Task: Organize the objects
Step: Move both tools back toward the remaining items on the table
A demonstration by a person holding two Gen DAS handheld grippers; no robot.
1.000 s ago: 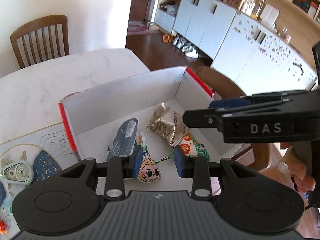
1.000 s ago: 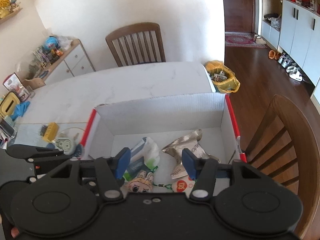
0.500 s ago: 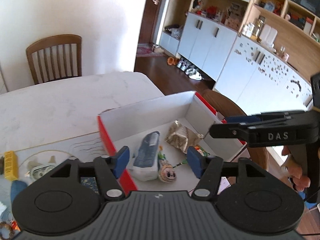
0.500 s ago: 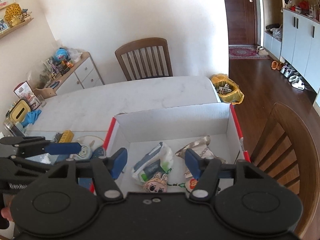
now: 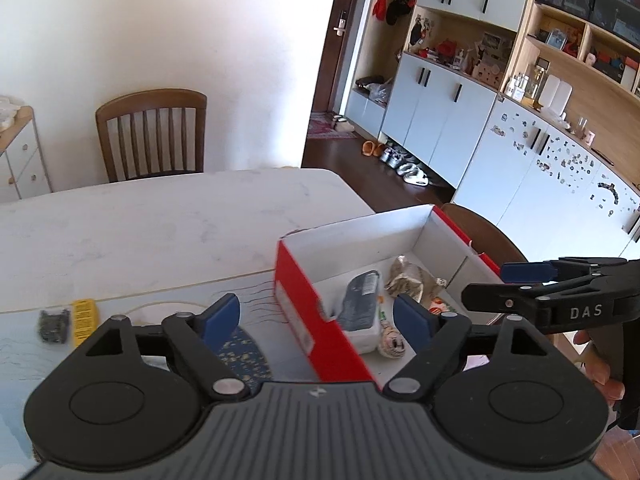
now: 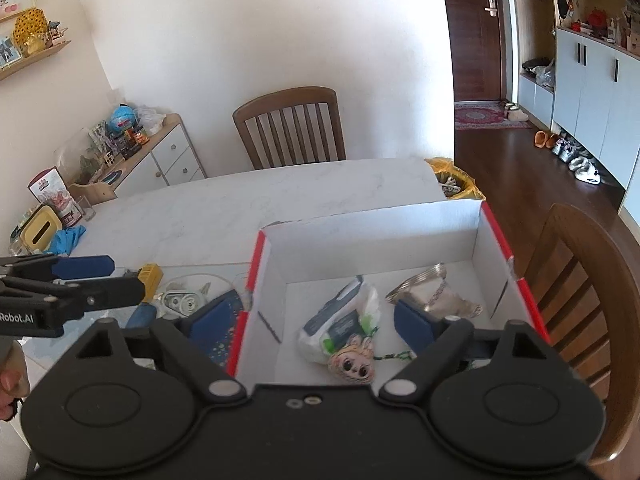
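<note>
In the left wrist view, the left gripper (image 5: pixel 316 316) has its jaws spread and opening, with nothing pinched; the near red wall of the box (image 5: pixel 304 320) stands between them. The box sits at the table's (image 5: pixel 160 220) right edge, at 3 o'clock from centre. Inside lie a dark packet (image 5: pixel 358 300), a foil bag (image 5: pixel 408 280) and a small doll (image 5: pixel 392 344). The far tabletop at 11 o'clock is bare. A yellow block (image 5: pixel 82 316) lies at 9 o'clock.

In the right wrist view, the right gripper (image 6: pixel 320 320) is also spread and opening, holding nothing. The box's left wall (image 6: pixel 256 280) rises between the pads. The doll (image 6: pixel 352 364) touches the packet (image 6: pixel 340 320); the foil bag (image 6: pixel 436 296) lies at 3 o'clock. A chair (image 6: pixel 580 300) stands just beside the box's right edge.
</note>
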